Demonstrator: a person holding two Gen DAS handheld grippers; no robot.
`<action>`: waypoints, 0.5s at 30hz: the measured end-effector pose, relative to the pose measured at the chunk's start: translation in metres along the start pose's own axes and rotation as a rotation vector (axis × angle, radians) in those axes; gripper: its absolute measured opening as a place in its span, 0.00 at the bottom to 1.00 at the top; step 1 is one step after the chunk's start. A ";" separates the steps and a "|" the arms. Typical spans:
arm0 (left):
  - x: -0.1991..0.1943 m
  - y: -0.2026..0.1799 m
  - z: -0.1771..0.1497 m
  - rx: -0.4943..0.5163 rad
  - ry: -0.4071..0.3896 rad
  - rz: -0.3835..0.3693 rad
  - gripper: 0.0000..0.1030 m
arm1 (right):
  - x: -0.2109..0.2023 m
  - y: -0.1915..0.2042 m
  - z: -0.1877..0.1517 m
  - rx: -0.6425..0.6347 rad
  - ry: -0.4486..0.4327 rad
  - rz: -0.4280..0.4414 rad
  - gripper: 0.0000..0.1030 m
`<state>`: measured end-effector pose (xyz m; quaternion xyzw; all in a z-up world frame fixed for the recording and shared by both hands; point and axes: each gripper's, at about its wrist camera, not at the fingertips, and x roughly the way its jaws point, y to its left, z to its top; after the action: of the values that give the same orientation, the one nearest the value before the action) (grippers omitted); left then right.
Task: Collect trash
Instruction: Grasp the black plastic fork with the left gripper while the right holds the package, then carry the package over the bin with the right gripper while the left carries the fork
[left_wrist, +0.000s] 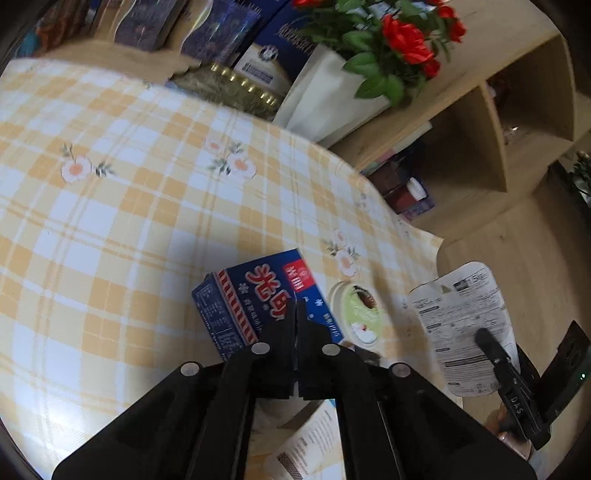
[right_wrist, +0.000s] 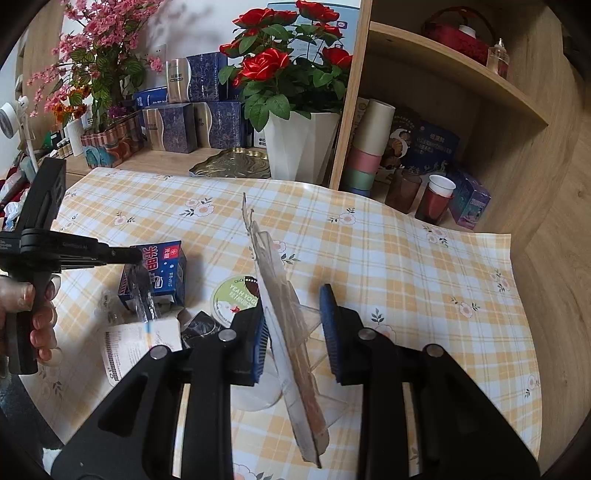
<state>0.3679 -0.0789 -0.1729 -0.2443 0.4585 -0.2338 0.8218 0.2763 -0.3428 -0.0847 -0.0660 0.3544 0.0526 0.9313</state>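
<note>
Now the left gripper (left_wrist: 296, 306) has its jaws shut tight, tips resting at the top edge of the blue carton (left_wrist: 255, 295) right ahead of it — whether it pinches the carton I cannot tell. Narrowly spread, the right gripper (right_wrist: 295, 317) holds a flattened package (right_wrist: 284, 295) on edge between its pads, a round green lid (right_wrist: 232, 299) just ahead to its left on the checked tablecloth (right_wrist: 406, 258).

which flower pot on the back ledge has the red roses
The white pot, beside the shelf unit. The other plant, further left, has pink blossoms.
</note>
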 end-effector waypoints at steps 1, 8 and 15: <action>-0.005 -0.002 0.001 0.010 -0.013 -0.003 0.01 | -0.001 0.000 -0.001 0.002 -0.002 -0.002 0.29; -0.045 -0.027 0.016 0.093 -0.107 0.002 0.01 | -0.014 0.000 -0.004 0.013 -0.010 -0.011 0.28; -0.095 -0.052 0.018 0.171 -0.162 0.001 0.01 | -0.043 0.009 -0.001 0.029 -0.047 0.006 0.28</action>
<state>0.3306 -0.0573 -0.0717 -0.1913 0.3692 -0.2512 0.8741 0.2419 -0.3365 -0.0575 -0.0504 0.3334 0.0516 0.9400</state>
